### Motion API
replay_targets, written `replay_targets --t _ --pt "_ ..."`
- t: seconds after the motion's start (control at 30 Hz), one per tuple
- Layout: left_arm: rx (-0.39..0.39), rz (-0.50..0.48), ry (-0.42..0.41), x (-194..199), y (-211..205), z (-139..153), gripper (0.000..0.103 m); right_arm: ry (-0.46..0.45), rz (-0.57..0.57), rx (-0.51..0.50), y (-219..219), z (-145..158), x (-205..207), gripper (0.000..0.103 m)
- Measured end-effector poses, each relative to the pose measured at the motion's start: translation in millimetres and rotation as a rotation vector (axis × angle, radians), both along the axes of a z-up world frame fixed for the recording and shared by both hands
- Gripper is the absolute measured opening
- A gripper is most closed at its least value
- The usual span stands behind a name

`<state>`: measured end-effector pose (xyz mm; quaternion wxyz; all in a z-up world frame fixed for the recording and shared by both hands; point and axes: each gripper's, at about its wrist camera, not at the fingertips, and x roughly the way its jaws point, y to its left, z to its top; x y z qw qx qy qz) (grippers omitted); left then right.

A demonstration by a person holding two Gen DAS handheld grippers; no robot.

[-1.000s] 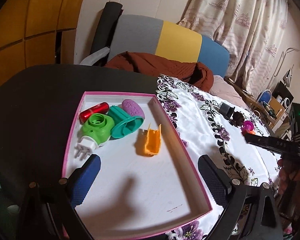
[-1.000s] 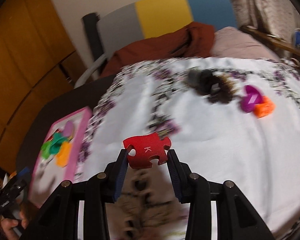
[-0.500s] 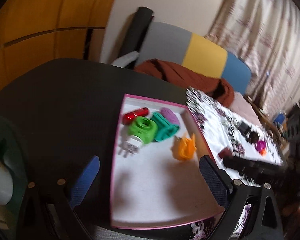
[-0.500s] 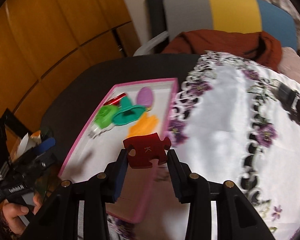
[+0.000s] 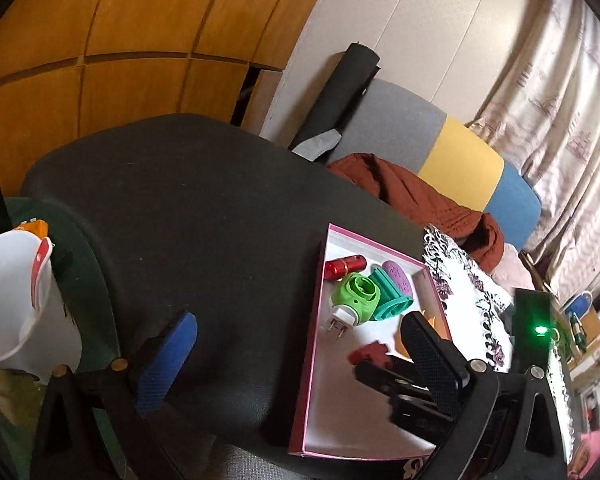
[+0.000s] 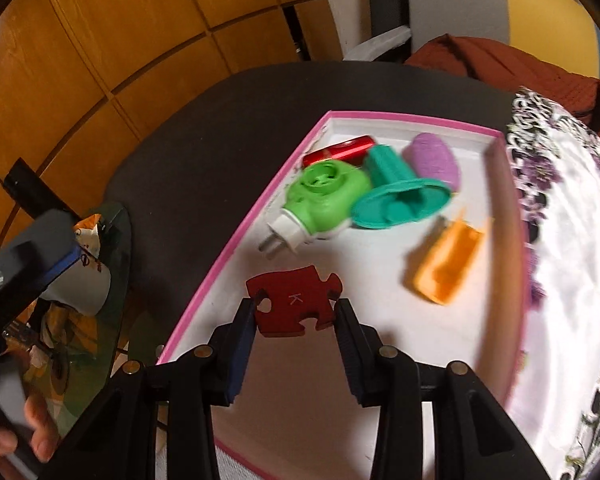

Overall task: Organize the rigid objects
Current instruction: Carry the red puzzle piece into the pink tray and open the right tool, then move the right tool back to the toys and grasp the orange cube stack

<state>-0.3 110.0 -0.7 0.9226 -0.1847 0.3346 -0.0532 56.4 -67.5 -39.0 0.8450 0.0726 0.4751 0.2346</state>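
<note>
- Right gripper clamped on the red puzzle piece marked K, jaws pressed to both edges, same grip as a second ago.
- Carried from above the flowered tablecloth to above the pink-rimmed tray, near its left rim.
- Lying in the tray beyond the piece: green plug-in device, teal stamp-like part, purple oval, red cylinder, orange clip; none shifted.
- Left gripper with jaws wide apart, just opened a little further, nothing between them.
- Swung leftward since the earlier frame: then over the tray, now over the dark desk, with only the right finger in front of the tray.
- White jug newly in the left wrist view at the left edge.
</note>
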Motion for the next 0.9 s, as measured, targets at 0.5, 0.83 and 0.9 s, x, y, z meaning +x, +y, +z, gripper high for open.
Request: replay_targets --t 0.5,0.83,0.9 --pt "0.025 -0.090 -0.018 -8 -32 0 0.103 -0.029 -0.125 0.045 -43 19 -14 0.044" --pt "0.033 -0.317 -0.015 -9 -105 4 0.103 -0.014 -0.322 -0.026 -146 26 -24 0.044" --pt "0.036 -0.363 -0.023 -9 -121 8 0.103 -0.009 -0.357 -0.030 -165 25 -27 0.044"
